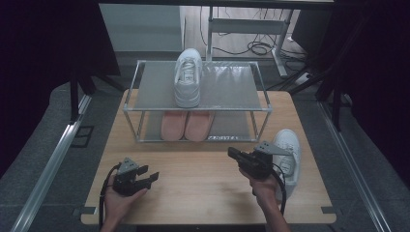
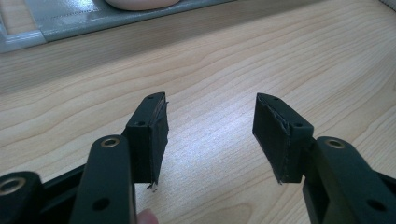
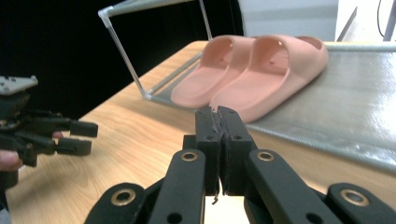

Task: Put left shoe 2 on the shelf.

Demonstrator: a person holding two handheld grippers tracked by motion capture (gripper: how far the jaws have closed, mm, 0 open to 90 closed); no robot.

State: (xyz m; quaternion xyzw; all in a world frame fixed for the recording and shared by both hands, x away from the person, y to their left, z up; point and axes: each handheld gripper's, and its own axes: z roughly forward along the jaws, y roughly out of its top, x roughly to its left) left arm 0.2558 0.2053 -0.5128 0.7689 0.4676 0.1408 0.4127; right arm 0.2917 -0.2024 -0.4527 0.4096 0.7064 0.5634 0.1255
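My left gripper [image 2: 208, 135]: jaws apart, empty, above bare tabletop [image 2: 224, 56]. My right gripper [image 3: 218, 116]: jaws pressed together, empty; pink slides [image 3: 252, 70] just ahead, white sneaker [image 1: 286, 154] beside it.

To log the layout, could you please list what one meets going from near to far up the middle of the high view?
Bare wooden table → pink slides on the rack's lower shelf → white sneaker on the rack's top shelf.

The left gripper [image 2: 210, 135] is hovering over the wooden table [image 2: 224, 60], jaws standing apart, gripping nothing. A pink slipper [image 2: 140, 3] is lying on a grey shelf [image 2: 70, 18] beyond.
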